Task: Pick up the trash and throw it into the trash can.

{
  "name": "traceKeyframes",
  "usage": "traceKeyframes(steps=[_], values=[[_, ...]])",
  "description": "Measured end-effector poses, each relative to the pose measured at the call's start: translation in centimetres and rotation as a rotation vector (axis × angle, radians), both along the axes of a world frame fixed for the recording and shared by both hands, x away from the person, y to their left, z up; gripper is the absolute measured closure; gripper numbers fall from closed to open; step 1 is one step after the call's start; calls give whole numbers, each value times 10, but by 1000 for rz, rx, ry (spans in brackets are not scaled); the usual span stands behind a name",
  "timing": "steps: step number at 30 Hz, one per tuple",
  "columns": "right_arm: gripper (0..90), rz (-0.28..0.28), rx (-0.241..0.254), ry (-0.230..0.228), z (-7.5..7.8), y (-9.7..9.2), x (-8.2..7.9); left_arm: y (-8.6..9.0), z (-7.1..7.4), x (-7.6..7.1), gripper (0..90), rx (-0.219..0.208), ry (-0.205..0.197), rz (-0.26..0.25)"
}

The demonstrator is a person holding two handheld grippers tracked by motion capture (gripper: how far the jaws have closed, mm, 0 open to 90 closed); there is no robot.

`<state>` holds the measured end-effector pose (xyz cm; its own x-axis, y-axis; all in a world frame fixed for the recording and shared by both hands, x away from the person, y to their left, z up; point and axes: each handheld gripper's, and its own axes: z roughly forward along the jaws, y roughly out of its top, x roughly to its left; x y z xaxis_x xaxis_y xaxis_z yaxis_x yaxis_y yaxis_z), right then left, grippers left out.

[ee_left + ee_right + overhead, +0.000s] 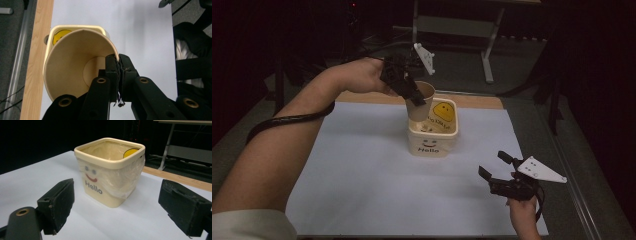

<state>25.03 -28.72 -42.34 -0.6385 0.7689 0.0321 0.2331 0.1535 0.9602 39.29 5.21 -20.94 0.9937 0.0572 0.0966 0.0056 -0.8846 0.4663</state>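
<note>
A tan paper cup (423,103) hangs tilted over the back of a cream square tub (430,141) printed with "Hello" and a smiley. My left gripper (415,95) is shut on the cup's rim, one jaw inside and one outside. In the left gripper view the cup (72,67) is empty, its mouth faces the camera, and the pads of the gripper (119,62) pinch its wall above the tub (61,31). My right gripper (493,165) rests open at the sheet's near right. In the right gripper view the tub (110,175), lined with clear plastic, stands beyond the open gripper (117,203).
A white sheet (362,175) covers the table, with a wooden strip (472,101) along its far edge. A metal table frame (487,55) stands behind in the dark. The left gripper's cable (287,121) loops over the forearm.
</note>
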Motion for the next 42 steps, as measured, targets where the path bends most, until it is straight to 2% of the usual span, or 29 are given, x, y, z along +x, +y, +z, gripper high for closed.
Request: traceKeyframes(steps=[4, 9, 12, 17, 21, 28, 29, 30, 31, 32, 35, 36, 39, 40, 42], values=[[134, 1, 2, 3, 0, -1, 0, -7, 0, 7, 883, -2, -4, -5], [134, 2, 1, 0, 0, -1, 0, -16, -2, 15, 882, 16, -1, -9], [134, 4, -2, -2, 0, 0, 0, -19, -3, 23, 882, -7, -2, -11], [134, 5, -3, 0, 0, 0, 0, -22, -4, 27, 881, -4, -9, -8], [134, 7, -1, 0, 0, 0, 0, -26, -5, 34, 879, -7, -20, 4], [134, 10, -2, 1, 0, 0, 0, -33, -15, 45, 874, 1, -41, 36], [134, 10, -4, 4, -1, 0, 0, -33, -15, 46, 854, 2, -48, 40], [134, 11, -3, 5, -1, 0, 0, -34, -15, 46, 778, -6, -58, 55], [134, 12, -3, 7, -1, 0, 1, -34, -15, 47, 692, -11, -41, 64], [134, 13, -5, 8, -1, 0, 1, -34, -16, 47, 584, -9, -56, 97], [134, 14, -4, 9, -1, 0, 1, -32, -16, 47, 486, -20, -53, 121], [134, 16, -4, 8, -1, 1, 1, -31, -16, 46, 429, -21, -50, 127], [134, 17, -4, 7, 0, 1, 0, -26, -16, 45, 423, -30, -44, 141], [134, 17, -3, 8, 0, 1, 0, -24, -16, 44, 382, -31, -45, 148], [134, 17, -3, 10, -1, 1, 0, -19, -16, 41, 366, -35, -43, 158]])
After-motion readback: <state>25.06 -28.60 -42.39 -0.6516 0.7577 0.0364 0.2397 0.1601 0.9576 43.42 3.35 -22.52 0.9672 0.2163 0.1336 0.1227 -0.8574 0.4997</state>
